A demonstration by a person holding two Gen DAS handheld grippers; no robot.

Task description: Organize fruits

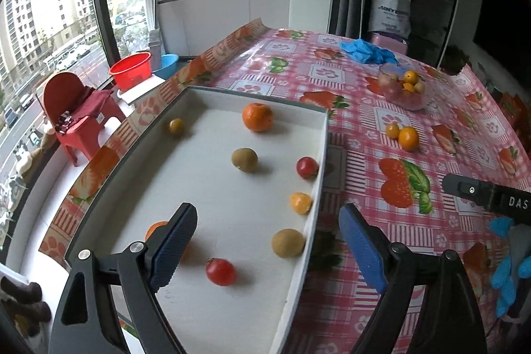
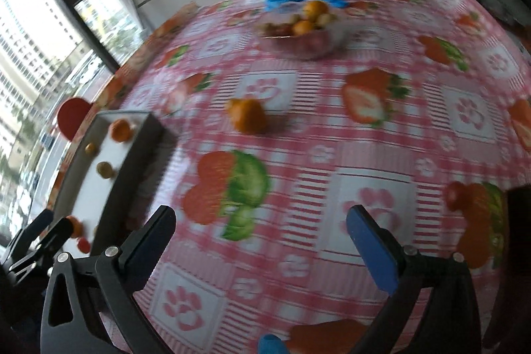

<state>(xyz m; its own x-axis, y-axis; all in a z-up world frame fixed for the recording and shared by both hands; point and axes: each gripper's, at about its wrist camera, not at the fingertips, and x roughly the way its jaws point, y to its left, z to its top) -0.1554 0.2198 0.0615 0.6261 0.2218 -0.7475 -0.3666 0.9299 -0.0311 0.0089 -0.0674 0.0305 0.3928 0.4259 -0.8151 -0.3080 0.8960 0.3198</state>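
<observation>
- Right gripper body is showing "DAS" lettering in the left view; jaws spread wide, nothing between them.
- Left gripper is hovering over the white tray, jaws spread, empty.
- Fruits are lying loose in the tray; two oranges and a fruit bowl are sitting on the surface.
- Tray is sitting along the surface's window-side edge; bare cloth to its right.

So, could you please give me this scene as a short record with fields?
surface: table under a pink strawberry-print cloth
tray: white tray holding two tomatoes, two kiwis, oranges and small citrus
loose fruit: two oranges on the cloth
bowl: clear bowl of mixed fruit, far side
left gripper: open, empty, over the tray
right gripper: open, empty, over the cloth
</observation>
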